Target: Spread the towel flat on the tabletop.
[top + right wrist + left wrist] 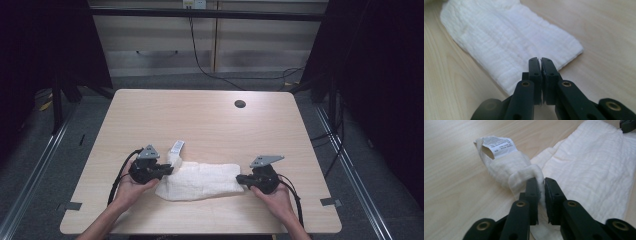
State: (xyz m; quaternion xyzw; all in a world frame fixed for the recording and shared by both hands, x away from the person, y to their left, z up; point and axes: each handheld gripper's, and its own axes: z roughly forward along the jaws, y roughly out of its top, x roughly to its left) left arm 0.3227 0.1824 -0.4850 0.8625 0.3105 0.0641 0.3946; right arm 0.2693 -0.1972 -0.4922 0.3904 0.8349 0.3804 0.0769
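Left gripper [540,185] pinching towel [589,170], right gripper [540,60] closed on its edge

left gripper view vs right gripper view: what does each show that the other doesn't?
Left gripper view: the printed care label on a rolled-up corner of the white cloth, the left gripper pinching that corner, and the tip of the other gripper at top right.

Right gripper view: the right gripper shut at the cloth's near short edge, with the flat end lying smooth on the table.

Both: the same folded cloth and light wood tabletop, black fingers closed.
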